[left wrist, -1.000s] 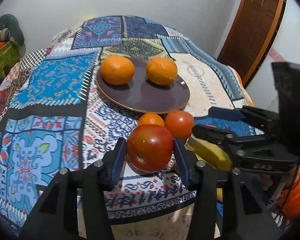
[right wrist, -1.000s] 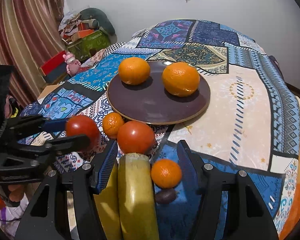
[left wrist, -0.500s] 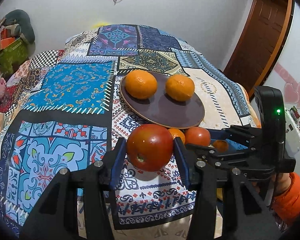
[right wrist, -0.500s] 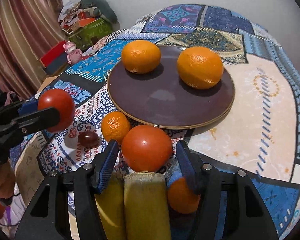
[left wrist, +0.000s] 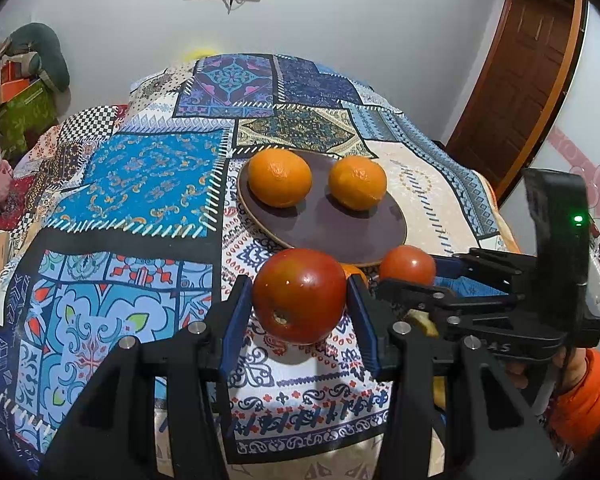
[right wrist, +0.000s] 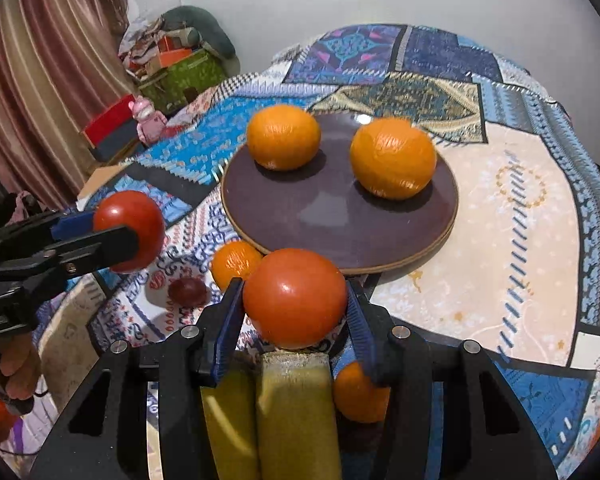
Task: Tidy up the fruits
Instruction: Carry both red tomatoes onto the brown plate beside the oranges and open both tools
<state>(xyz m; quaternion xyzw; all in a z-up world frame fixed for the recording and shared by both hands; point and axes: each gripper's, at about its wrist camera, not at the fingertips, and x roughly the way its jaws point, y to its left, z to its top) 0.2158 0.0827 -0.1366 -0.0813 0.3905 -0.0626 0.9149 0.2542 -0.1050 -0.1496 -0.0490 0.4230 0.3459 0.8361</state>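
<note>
Fruits are partly sorted. In the left wrist view, the red tomato sits higher above the patterned cloth than half a second ago, and the left hand-held gripper is closed on it, both blue pads pressed to its sides. At 12 o'clock from it lies the dark plate carrying two oranges. At 3 o'clock the right hand-held gripper now grips a second tomato.

In the right wrist view, the right hand-held gripper, open half a second ago, is clamped on the second tomato, lifted just over the bananas. The plate at 12 o'clock holds both oranges. A small mandarin and a dark plum lie on the cloth at 10 o'clock.
</note>
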